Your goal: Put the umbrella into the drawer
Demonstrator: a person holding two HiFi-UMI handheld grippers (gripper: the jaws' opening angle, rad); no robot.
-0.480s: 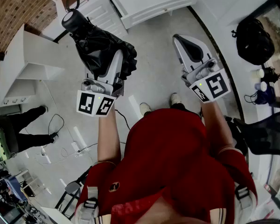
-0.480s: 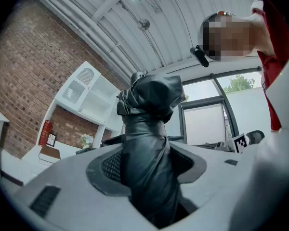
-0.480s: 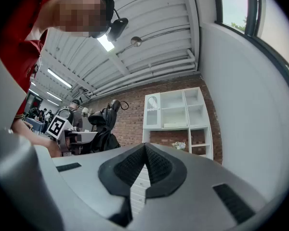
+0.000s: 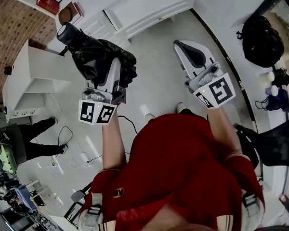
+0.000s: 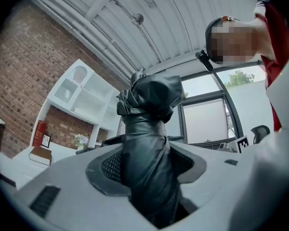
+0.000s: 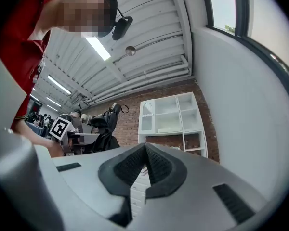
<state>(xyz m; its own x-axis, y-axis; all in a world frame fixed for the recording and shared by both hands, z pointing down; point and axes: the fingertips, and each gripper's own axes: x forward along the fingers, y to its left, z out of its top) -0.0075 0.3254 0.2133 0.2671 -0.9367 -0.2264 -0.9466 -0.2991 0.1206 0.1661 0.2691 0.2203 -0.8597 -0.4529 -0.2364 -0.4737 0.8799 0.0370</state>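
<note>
A black folded umbrella (image 4: pixel 97 56) is held off the floor, its round handle (image 4: pixel 66 33) pointing to the upper left in the head view. My left gripper (image 4: pixel 114 66) is shut on its bunched fabric. In the left gripper view the umbrella (image 5: pixel 149 148) fills the gap between the jaws of the left gripper (image 5: pixel 149 177) and sticks up past them. My right gripper (image 4: pixel 180 46) hangs to the right, shut and empty; in the right gripper view the pads of the right gripper (image 6: pixel 144 165) meet. A white drawer cabinet (image 4: pixel 149 6) stands ahead by the wall.
A white unit (image 4: pixel 31 78) stands at the left, with cables (image 4: pixel 62 143) on the floor below it. A black backpack (image 4: pixel 260 40) and a black chair (image 4: pixel 279 141) are at the right. White wall shelves (image 6: pixel 171 121) hang on a brick wall.
The left gripper and the umbrella have shifted a little up and to the left in the head view. The right gripper has hardly moved. Both grips are unchanged.
</note>
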